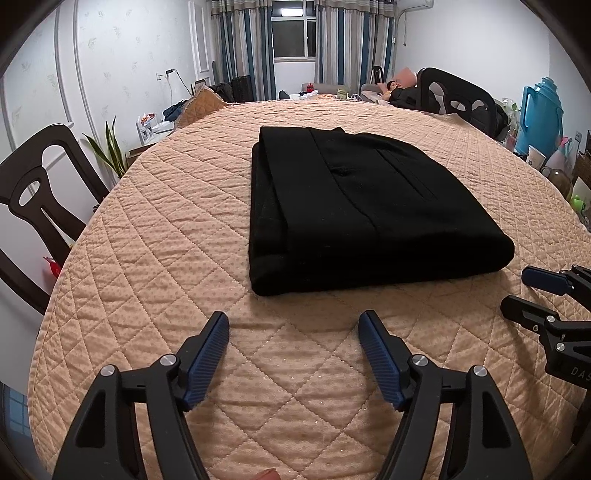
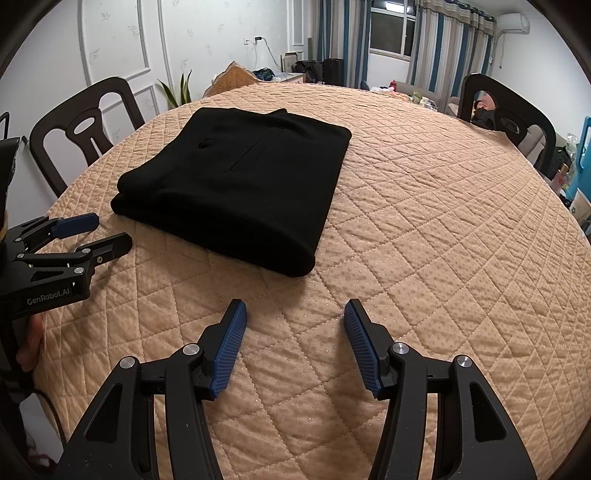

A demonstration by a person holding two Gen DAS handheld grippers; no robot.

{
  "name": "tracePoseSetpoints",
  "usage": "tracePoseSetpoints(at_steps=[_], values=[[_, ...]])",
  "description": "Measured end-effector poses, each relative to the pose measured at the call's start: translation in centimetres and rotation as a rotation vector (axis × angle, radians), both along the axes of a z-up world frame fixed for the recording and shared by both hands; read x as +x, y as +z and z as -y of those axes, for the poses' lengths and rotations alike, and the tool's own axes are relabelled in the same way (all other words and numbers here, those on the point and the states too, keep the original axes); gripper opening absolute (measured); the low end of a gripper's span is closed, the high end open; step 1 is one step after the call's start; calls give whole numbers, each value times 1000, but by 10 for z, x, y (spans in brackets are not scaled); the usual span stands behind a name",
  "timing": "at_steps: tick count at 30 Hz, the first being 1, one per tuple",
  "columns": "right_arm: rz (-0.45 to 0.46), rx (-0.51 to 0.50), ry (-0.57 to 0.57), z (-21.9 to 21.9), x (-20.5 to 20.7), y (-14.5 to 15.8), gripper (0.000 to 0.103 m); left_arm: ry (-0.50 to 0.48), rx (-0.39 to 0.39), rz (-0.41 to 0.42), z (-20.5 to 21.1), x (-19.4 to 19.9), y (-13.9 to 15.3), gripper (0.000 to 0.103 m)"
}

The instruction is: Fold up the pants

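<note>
Quilted tan cover [image 1: 147, 258] lay over the counter. Dark chairs [image 1: 33, 192] stood around it; plant [image 1: 107, 151] by the wall, blue thermos [image 1: 541, 114] at right.

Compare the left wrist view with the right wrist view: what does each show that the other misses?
Only the left wrist view shows the blue thermos jug at the right edge and the stacked layers along the pants' left side. Only the right wrist view shows the wall air conditioner and the hand holding the left claw. Both show the folded black pants lying on the quilted table cover, the potted plant, and both claws open and holding nothing, including the right claw.
</note>
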State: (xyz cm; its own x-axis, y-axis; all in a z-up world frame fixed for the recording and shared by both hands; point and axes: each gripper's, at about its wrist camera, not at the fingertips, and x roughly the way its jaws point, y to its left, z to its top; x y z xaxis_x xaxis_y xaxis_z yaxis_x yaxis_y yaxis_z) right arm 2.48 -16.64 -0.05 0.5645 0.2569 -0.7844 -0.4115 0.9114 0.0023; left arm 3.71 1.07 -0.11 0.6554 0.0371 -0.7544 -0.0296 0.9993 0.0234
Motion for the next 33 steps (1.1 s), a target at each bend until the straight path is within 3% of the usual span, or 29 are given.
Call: tracePoseSetpoints(at_steps=[33], values=[[0, 0, 0, 0, 0, 0, 56, 6, 1, -3, -1, 2, -1, 78]])
